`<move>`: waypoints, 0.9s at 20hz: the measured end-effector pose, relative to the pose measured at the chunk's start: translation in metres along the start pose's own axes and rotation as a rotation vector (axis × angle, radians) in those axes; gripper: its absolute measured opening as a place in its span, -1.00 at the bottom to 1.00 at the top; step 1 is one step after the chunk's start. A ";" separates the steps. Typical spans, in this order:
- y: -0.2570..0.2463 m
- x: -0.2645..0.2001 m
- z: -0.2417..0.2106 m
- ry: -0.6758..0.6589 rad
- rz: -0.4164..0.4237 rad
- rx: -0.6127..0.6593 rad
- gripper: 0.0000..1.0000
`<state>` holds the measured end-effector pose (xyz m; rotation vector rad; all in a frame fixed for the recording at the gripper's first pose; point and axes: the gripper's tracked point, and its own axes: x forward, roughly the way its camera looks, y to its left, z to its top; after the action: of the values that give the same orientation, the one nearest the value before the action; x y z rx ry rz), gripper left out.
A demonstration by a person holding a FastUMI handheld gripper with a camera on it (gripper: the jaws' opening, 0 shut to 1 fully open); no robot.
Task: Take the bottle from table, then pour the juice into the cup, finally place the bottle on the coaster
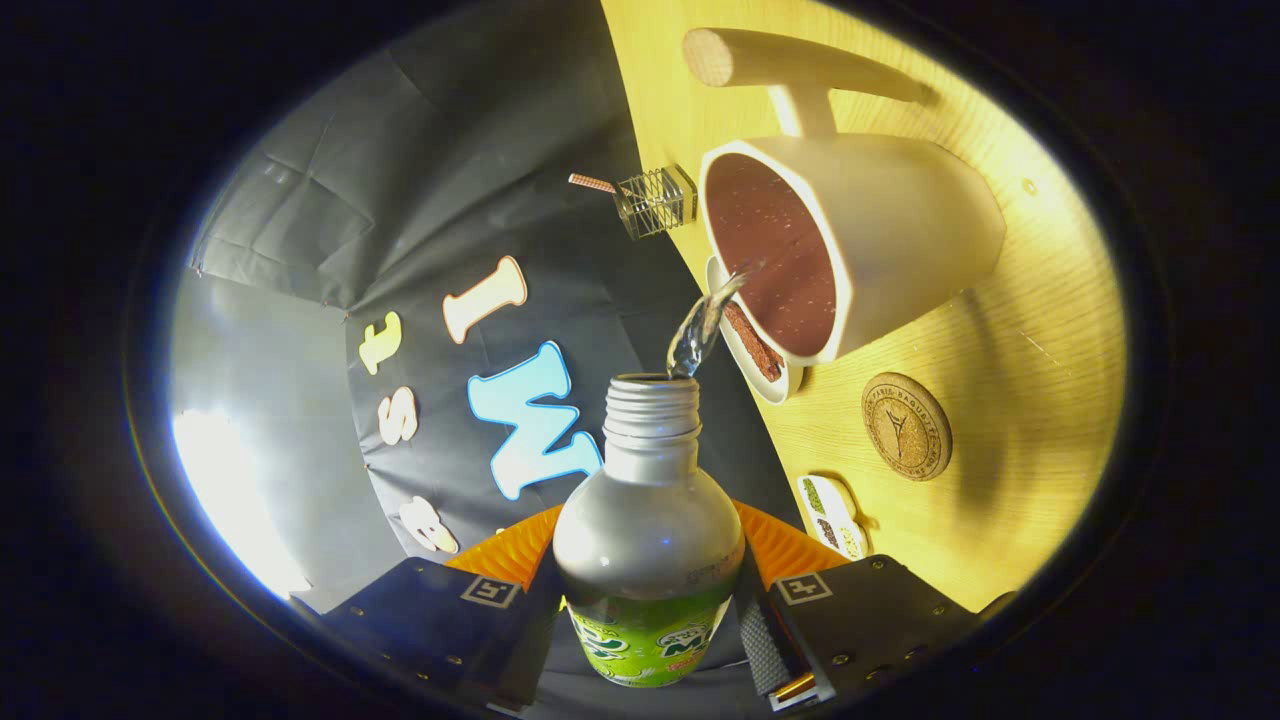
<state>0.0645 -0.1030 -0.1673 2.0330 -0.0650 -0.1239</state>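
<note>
Jaws clenched on uncapped bottle (648,540) at lower centre, orange fingers (515,552) pressing both sides. Clear juice (700,325) streaming from its mouth into white cup (900,235), upper right. Cork coaster (906,426) bare on yellow bench (1030,400), right of centre, near cup.

bottle (648,560) label, coaster (906,426) stamp: lettering present, seemingly too blurred to read.

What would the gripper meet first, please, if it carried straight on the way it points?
Probably the cup: the gripper, shut on the bottle, aims its open neck at the cup's rim, where juice is streaming in. Depth is unclear.
</note>
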 end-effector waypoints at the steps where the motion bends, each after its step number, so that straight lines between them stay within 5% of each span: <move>1: 0.001 0.001 0.001 -0.007 0.001 0.012 0.54; 18: 0.014 0.001 0.022 -0.095 -0.019 0.213 0.54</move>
<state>0.0634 -0.1288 -0.1646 2.2398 -0.1235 -0.2338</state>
